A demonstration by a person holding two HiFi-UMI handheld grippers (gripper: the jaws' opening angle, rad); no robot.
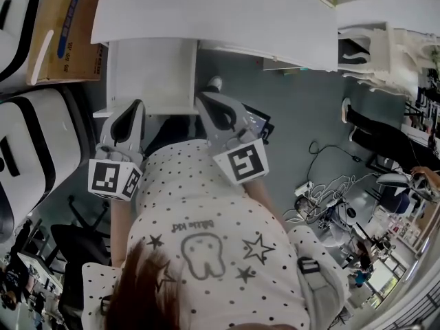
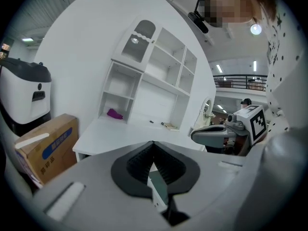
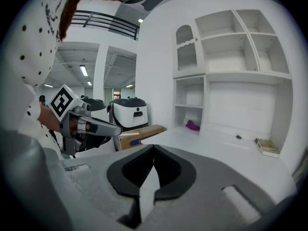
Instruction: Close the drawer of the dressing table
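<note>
Dotted shirt (image 1: pixel 227 205) of the person, then the left gripper (image 1: pixel 135 106) and right gripper (image 1: pixel 203 100), both with jaws pressed together and empty, near the front of the white drawer (image 1: pixel 148 67), which stands pulled out from under the dressing table (image 1: pixel 206 12); seemingly the whole push is left to do.

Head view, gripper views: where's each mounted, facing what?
Head view: on the head, steeply down on drawer; shirt, left gripper, right gripper show.
Left gripper view: on left gripper, facing shelves; own shut jaws, right gripper show.
Right gripper view: on right gripper, facing shelves; own shut jaws, left gripper show.
Shared: gripper views both catch purple item.
</note>
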